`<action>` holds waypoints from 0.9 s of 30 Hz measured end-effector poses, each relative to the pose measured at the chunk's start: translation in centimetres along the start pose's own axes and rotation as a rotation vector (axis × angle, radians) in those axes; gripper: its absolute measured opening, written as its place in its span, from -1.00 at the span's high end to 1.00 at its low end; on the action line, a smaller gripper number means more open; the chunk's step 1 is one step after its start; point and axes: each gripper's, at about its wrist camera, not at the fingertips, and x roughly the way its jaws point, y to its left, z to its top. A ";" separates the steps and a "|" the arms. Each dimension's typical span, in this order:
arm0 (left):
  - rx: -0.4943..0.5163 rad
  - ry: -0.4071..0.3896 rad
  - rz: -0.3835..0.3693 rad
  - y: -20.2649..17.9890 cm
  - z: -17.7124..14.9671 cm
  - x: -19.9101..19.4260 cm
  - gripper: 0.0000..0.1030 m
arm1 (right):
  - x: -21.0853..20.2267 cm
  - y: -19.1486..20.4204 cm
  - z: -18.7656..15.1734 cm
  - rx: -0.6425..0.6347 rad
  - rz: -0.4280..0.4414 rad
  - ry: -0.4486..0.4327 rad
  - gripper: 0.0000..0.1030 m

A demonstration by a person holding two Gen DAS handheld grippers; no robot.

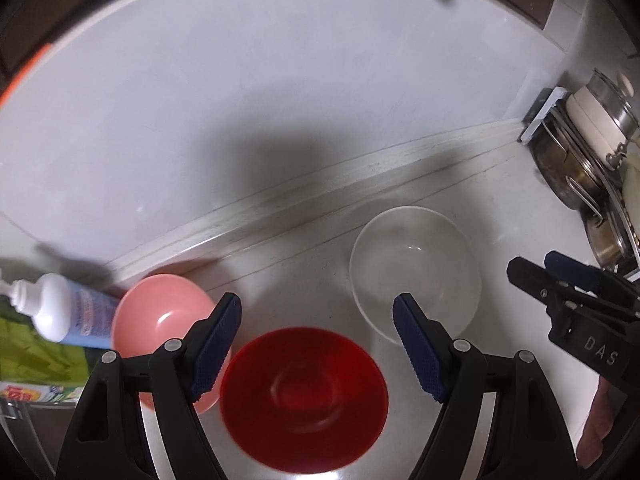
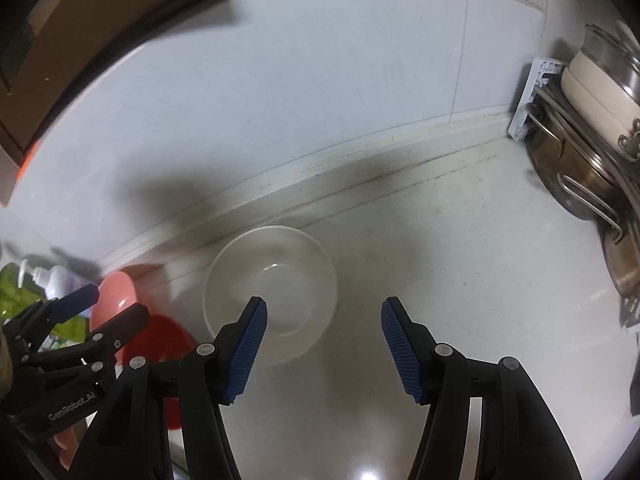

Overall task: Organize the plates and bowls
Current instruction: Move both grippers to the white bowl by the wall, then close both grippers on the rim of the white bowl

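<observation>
1. A red bowl [image 1: 304, 398] sits on the white counter [image 1: 500, 216] directly below the left gripper [image 1: 318, 344], between its two spread fingers; nothing is held and the blue pads [image 1: 216, 348] touch nothing.
2. A pink bowl [image 1: 160, 316] lies just left of the red one, partly hidden behind that gripper's left finger.
3. A white bowl [image 2: 272, 292] rests ahead and to the right of the left gripper. In the right wrist view it lies under the left finger of the right gripper [image 2: 324, 346], which also stands apart, empty.
4. Each gripper shows in the other's view at the edge: the right one carries the letters "DAS", cut off; the left one reads "GenRobot.AI".
5. Far left, a white pump bottle [image 1: 60, 312] with a blue label lies blurred; its print cannot be read. Green packaging [image 1: 36, 356] beneath it is cut off.
6. Far right, stacked metal pots [image 2: 580, 176] and a cream pot [image 2: 600, 96] are partly cropped by the frame edge.
</observation>
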 end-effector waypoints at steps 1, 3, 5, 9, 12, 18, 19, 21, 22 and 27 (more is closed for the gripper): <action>-0.003 0.011 -0.005 0.0 0.2 0.7 -0.51 | 0.4 -0.1 0.1 0.004 0.000 0.005 -0.18; -0.003 0.025 -0.006 -0.2 0.6 1.6 -0.51 | 1.1 -0.2 0.2 0.016 -0.003 0.020 -0.18; -0.006 0.037 -0.010 -0.1 0.8 2.4 -0.50 | 1.9 -0.4 0.3 0.025 -0.004 0.034 -0.17; -0.005 0.065 -0.007 0.0 1.4 4.3 -0.34 | 3.5 -0.5 0.3 0.049 -0.013 0.063 -0.17; -0.005 0.091 -0.004 -0.1 1.5 5.7 -0.29 | 4.5 -0.7 0.3 0.055 -0.020 0.085 -0.15; -0.004 0.121 -0.019 -0.4 1.6 7.3 -0.13 | 6.1 -0.7 0.4 0.068 -0.021 0.117 0.01; -0.008 0.126 -0.024 -0.4 1.6 7.6 -0.10 | 6.3 -0.7 0.4 0.070 -0.020 0.122 0.02; -0.009 0.134 -0.026 -0.6 1.8 7.9 -0.02 | 6.7 -0.5 0.4 0.074 -0.015 0.131 0.10; -0.007 0.138 -0.026 -0.7 1.8 8.1 0.06 | 6.9 -0.4 0.4 0.073 -0.012 0.137 0.13; 0.002 0.149 -0.032 -1.2 2.1 8.7 0.30 | 7.4 0.0 0.2 0.060 -0.003 0.153 0.33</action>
